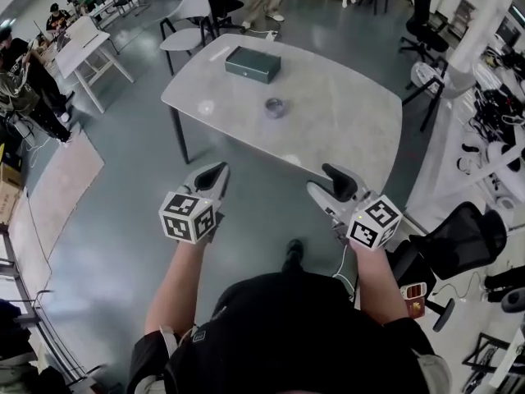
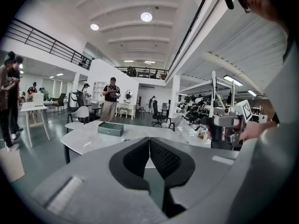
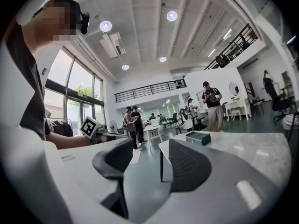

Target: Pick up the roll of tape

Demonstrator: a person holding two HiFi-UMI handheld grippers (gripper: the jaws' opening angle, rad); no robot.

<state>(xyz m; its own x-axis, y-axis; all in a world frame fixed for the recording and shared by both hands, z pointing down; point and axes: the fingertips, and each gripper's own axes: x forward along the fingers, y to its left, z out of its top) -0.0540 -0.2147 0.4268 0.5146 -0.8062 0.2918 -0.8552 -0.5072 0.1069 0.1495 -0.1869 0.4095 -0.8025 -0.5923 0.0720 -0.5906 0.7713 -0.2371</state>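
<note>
The roll of tape (image 1: pixel 275 107), small and grey, lies near the middle of the pale table (image 1: pixel 349 117), apart from both grippers. My left gripper (image 1: pixel 218 169) hangs over the floor in front of the table's near edge, its jaws shut on nothing (image 2: pixel 149 141). To its right, my right gripper (image 1: pixel 321 180) sits just short of the same edge, open and empty (image 3: pixel 147 153). Neither gripper view shows the tape. Each gripper view catches the other gripper's marker cube at its side.
A dark green box (image 1: pixel 253 64) rests at the table's far side, also seen as the green box (image 2: pixel 110 128) and the green box (image 3: pixel 198 137). A white chair (image 1: pixel 190 15) stands behind the table, a black office chair (image 1: pixel 459 236) to my right. People stand farther back.
</note>
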